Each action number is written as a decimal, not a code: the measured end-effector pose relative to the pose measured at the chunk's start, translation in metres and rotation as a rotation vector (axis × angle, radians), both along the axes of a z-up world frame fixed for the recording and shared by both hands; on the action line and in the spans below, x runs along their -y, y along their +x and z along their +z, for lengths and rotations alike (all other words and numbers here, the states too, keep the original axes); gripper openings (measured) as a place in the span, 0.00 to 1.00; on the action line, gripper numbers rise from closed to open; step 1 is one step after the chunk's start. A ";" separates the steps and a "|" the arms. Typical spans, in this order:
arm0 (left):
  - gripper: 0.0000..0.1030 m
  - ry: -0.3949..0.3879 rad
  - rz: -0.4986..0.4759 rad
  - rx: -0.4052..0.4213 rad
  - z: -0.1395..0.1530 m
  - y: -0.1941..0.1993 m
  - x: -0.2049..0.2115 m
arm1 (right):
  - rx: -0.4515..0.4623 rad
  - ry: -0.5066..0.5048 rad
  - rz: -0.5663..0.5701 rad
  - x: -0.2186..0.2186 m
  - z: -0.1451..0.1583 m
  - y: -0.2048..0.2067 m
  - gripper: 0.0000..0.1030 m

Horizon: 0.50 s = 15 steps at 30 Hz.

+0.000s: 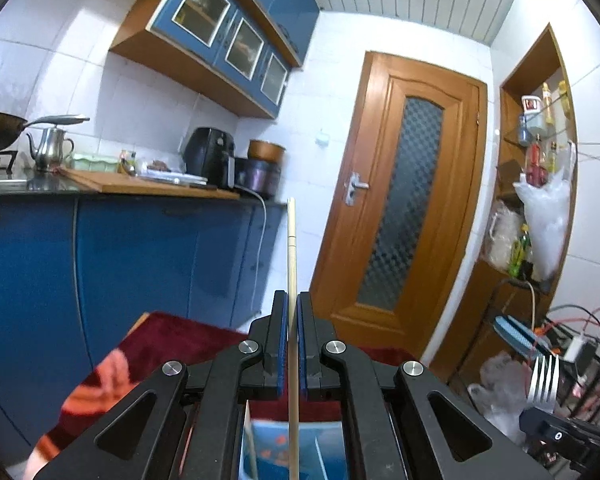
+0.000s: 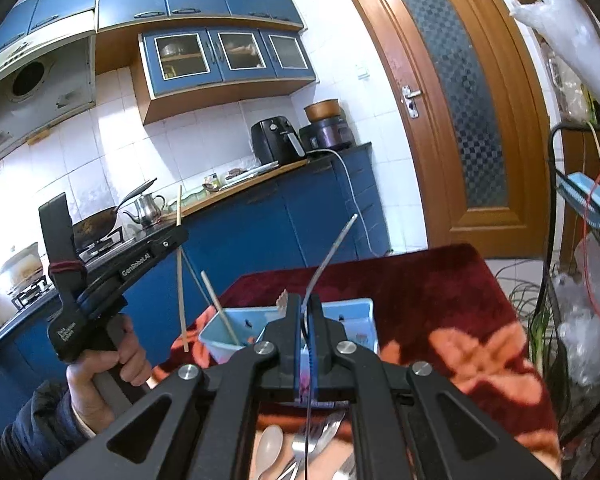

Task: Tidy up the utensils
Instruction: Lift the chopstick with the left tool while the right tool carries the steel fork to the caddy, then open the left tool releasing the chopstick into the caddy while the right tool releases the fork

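Observation:
My left gripper is shut on a pale wooden chopstick that stands upright through its jaws. The right wrist view shows that same left gripper, held by a hand, with the chopstick raised above the table's left end. My right gripper is shut on a metal fork seen edge-on and curving up; its tines show at the lower right of the left wrist view. Below both lies a light blue divided tray with another chopstick leaning in it.
A dark red flowered cloth covers the table. A spoon and more forks lie near its front edge. Blue kitchen cabinets run behind, a wooden door stands at the right, and wire shelves with bags crowd the far right.

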<state>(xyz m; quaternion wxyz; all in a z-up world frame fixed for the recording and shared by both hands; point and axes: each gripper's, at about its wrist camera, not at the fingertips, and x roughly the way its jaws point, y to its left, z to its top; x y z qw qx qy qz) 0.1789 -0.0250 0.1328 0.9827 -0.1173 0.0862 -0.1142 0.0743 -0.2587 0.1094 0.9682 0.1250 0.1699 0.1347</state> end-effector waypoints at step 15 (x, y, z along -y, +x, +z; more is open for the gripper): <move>0.04 0.065 0.072 0.018 -0.037 0.024 0.014 | 0.169 -0.072 -0.085 -0.009 0.025 0.052 0.05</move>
